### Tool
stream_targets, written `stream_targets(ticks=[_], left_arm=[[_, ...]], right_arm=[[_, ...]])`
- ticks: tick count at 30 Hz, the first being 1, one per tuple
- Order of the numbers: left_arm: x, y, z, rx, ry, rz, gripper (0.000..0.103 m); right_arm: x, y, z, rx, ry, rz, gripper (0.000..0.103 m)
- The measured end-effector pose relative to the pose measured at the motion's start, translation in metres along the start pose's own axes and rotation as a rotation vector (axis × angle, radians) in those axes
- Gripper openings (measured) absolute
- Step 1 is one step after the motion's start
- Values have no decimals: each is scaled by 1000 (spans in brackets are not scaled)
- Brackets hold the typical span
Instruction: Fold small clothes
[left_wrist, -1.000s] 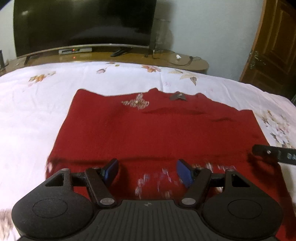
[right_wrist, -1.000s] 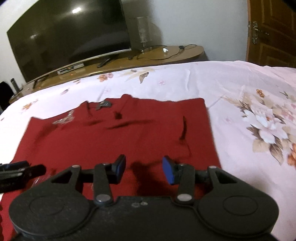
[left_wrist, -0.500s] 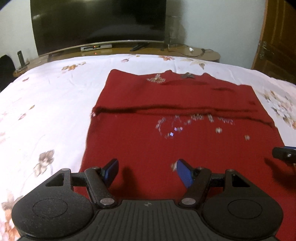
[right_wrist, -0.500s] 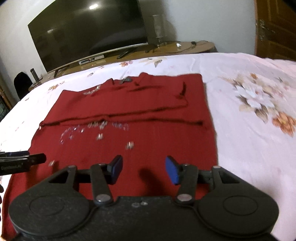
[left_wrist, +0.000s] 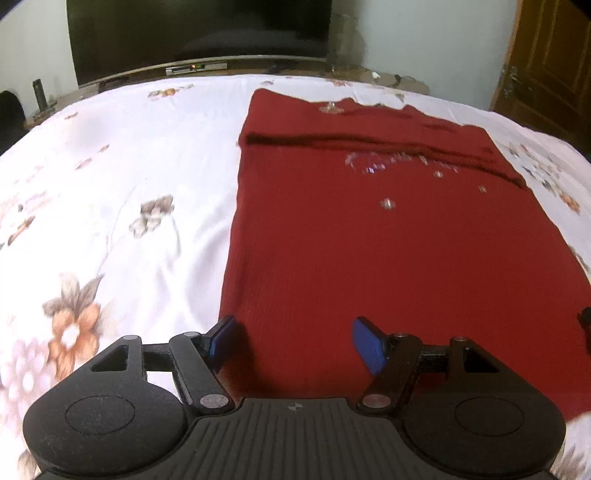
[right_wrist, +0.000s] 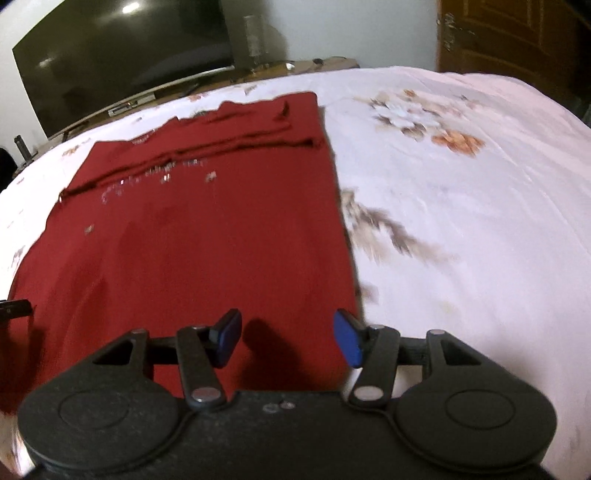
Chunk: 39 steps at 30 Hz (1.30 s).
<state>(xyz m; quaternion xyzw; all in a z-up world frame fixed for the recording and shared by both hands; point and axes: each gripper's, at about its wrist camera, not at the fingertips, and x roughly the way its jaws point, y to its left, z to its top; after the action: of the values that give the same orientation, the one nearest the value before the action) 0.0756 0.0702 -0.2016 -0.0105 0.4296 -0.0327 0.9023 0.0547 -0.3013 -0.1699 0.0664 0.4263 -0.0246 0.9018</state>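
Note:
A dark red garment (left_wrist: 388, 251) with small silver studs lies flat on the flowered bedsheet (left_wrist: 110, 184), its far part folded over into a band. My left gripper (left_wrist: 295, 341) is open above the garment's near left corner, nothing between its blue pads. In the right wrist view the same red garment (right_wrist: 207, 236) fills the left half. My right gripper (right_wrist: 286, 339) hovers over the near right edge, its jaws opening with only cloth below them. Each gripper's tip shows at the edge of the other's view.
The white flowered bedsheet (right_wrist: 461, 206) spreads wide to either side of the garment. Beyond the bed stands a low wooden TV stand (left_wrist: 229, 70) with a dark television (left_wrist: 195, 29). A brown wooden door (left_wrist: 546, 62) is at the far right.
Both grippers have drawn back toward the near end of the garment, so much more red cloth shows ahead. The right jaws have widened. The far folded band stays in place.

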Motion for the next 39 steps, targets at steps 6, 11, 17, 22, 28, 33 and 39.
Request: stream_targets(ticks=[6, 11, 17, 22, 28, 33, 39], left_arm=[[-16, 6, -24, 5, 16, -26, 69], [-29, 16, -40, -27, 40, -46, 69], [-42, 26, -58, -75, 48, -85, 69], [-42, 26, -60, -131, 45, -156, 50], [-36, 25, -57, -180, 77, -220, 7], [-51, 24, -42, -163, -7, -269, 4], [-50, 25, 16, -168, -111, -285, 4]], right_arm=[[-15, 3, -25, 27, 10, -29, 55], [-25, 1, -43, 46, 28, -41, 55], [-37, 4, -57, 61, 49, -17, 52], [-39, 8, -60, 80, 56, 13, 33], [-38, 10, -59, 103, 66, 37, 10], [-46, 11, -54, 127, 29, 75, 5], [-52, 9, -18, 152, -58, 123, 5]])
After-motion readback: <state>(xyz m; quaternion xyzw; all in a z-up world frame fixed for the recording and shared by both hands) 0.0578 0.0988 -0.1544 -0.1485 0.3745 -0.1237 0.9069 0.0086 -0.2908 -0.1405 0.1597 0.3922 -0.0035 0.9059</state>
